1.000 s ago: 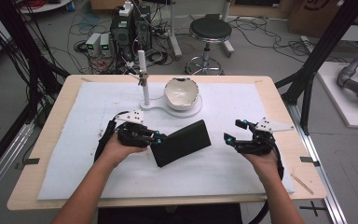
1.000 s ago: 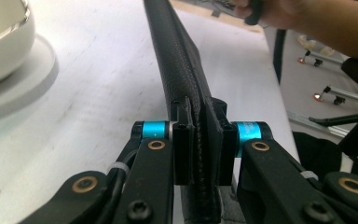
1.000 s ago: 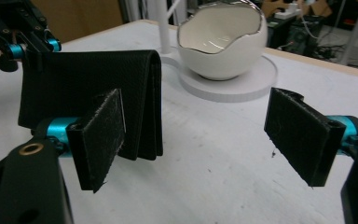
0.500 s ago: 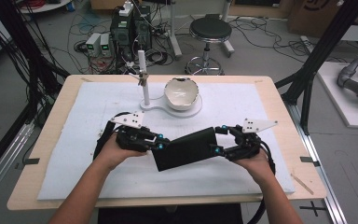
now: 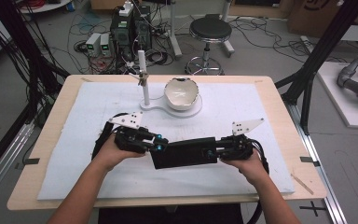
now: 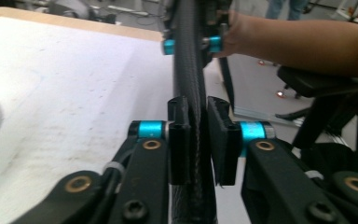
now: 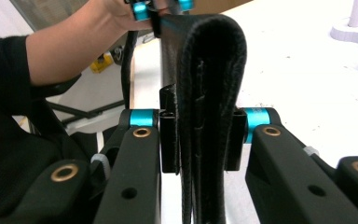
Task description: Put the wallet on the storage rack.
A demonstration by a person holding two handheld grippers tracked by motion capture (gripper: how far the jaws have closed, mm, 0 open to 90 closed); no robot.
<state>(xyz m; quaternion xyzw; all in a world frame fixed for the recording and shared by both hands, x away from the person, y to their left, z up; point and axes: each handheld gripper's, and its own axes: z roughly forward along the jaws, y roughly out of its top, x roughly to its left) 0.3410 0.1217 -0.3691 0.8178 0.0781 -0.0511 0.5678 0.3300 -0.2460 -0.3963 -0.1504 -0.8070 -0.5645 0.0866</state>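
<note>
In the right gripper view the two black jaws press on either side of a folded black leather-like pouch (image 7: 205, 116), whose rounded fold rises above them; these jaws have just been closing, and the pouch now sits clamped between them. In the left gripper view the jaws stand narrow with the other end of the pouch (image 6: 190, 93) edge-on between them; the left-hand pad lies against it, while the right-hand pad seems to keep a thin gap, though the blur makes that hard to judge. These jaws have just been opening slightly.

From the high view, the left gripper (image 5: 161, 148) holds the pouch (image 5: 184, 152) at its 9 o'clock end and the right gripper (image 5: 209, 152) at its 3 o'clock end, so the pouch spans between them over the near middle of the white surface (image 5: 261, 107). A hand is behind each gripper, and the forearms come in from 6 o'clock.

At 12 o'clock from the pouch, well apart, a white bowl (image 5: 182, 92) sits on a flat white base (image 5: 189, 111), with a thin white post (image 5: 143, 79) upright just at the bowl's 9 o'clock.
</note>
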